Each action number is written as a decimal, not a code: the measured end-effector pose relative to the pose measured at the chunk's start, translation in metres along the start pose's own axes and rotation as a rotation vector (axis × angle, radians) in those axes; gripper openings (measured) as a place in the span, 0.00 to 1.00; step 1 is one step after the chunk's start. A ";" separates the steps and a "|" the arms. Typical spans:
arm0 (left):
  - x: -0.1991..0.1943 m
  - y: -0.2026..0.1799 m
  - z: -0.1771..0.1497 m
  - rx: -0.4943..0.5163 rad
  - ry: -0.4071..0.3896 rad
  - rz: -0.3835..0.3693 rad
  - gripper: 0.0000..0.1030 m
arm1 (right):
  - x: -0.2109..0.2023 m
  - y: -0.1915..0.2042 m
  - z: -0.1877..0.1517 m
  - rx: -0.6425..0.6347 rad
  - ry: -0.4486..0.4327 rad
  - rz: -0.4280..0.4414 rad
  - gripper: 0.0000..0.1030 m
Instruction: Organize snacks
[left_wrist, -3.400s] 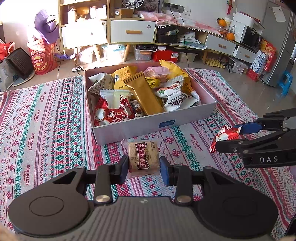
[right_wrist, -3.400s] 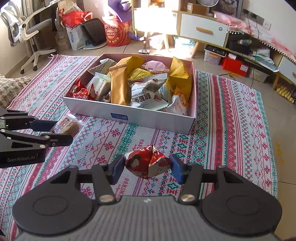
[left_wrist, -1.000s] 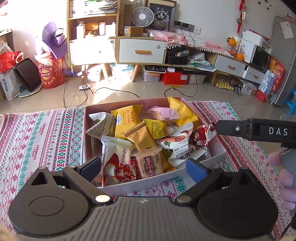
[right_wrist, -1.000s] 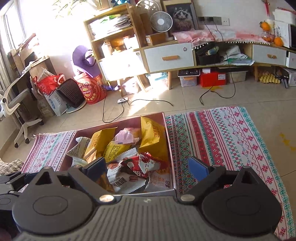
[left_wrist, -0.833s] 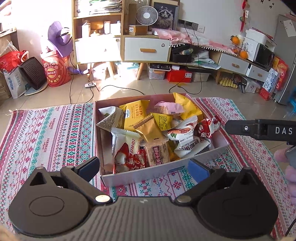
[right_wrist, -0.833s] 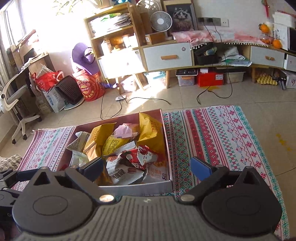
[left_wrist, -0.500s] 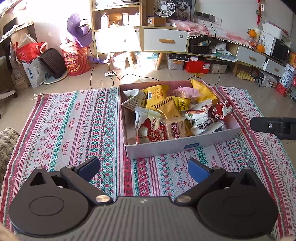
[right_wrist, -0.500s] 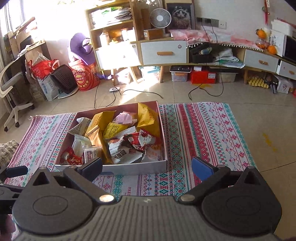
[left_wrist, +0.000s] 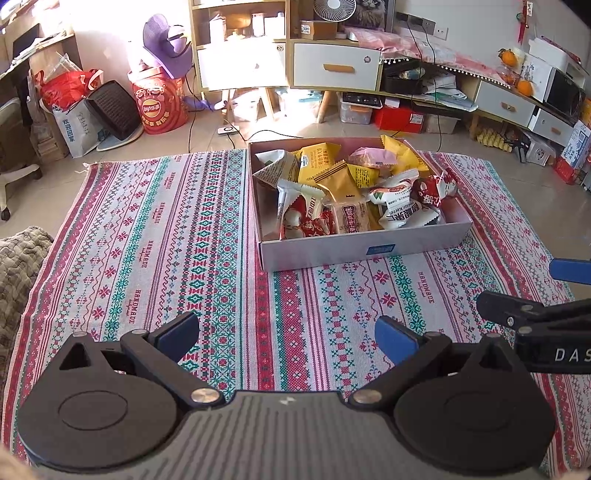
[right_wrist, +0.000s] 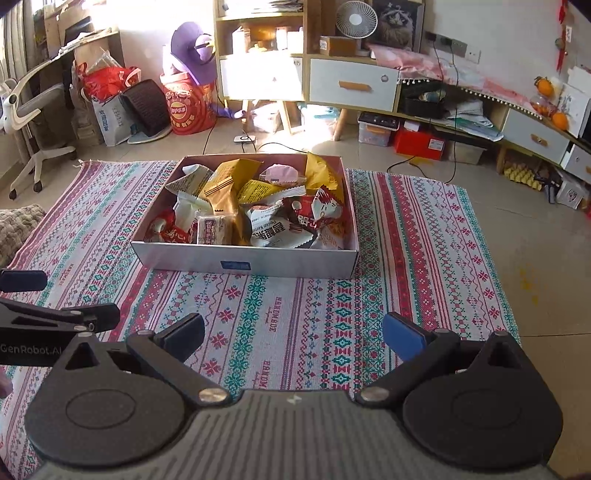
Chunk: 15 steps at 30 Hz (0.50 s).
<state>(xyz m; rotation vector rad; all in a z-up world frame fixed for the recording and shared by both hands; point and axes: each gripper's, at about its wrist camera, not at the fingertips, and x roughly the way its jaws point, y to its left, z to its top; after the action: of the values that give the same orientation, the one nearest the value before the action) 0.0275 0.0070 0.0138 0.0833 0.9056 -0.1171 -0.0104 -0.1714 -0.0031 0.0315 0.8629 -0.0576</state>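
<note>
A shallow cardboard box (left_wrist: 354, 251) (right_wrist: 280, 263) sits on the patterned rug, filled with several snack packets. A brown beef-snack packet (left_wrist: 349, 218) (right_wrist: 211, 229) lies at its front, and a red-and-white packet (left_wrist: 437, 190) (right_wrist: 314, 214) lies toward its right side. My left gripper (left_wrist: 286, 336) is open and empty, held over the rug well in front of the box. My right gripper (right_wrist: 293, 334) is open and empty, also back from the box. Each gripper shows at the edge of the other's view.
The red, green and white rug (left_wrist: 155, 236) (right_wrist: 424, 236) covers the floor around the box. A grey blanket (left_wrist: 18, 266) lies at the left edge. Shelves and drawers (left_wrist: 332, 66), bags (left_wrist: 159, 103) and an office chair (right_wrist: 33, 122) stand beyond the rug.
Both grippers let go of their packets into the box, opened, and pulled back and away; the box now looks smaller and farther off.
</note>
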 end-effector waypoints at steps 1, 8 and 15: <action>0.000 0.000 -0.001 0.004 -0.003 0.007 1.00 | 0.001 0.001 -0.002 -0.001 0.004 -0.004 1.00; 0.002 -0.002 -0.008 0.015 0.018 0.024 1.00 | 0.005 0.007 -0.005 -0.024 0.016 -0.019 1.00; 0.003 -0.002 -0.008 0.005 0.023 0.032 1.00 | 0.007 0.008 -0.006 -0.025 0.023 -0.027 1.00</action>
<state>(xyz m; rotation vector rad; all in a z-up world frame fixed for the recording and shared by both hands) 0.0224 0.0060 0.0066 0.1038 0.9270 -0.0891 -0.0103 -0.1635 -0.0120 -0.0028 0.8866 -0.0723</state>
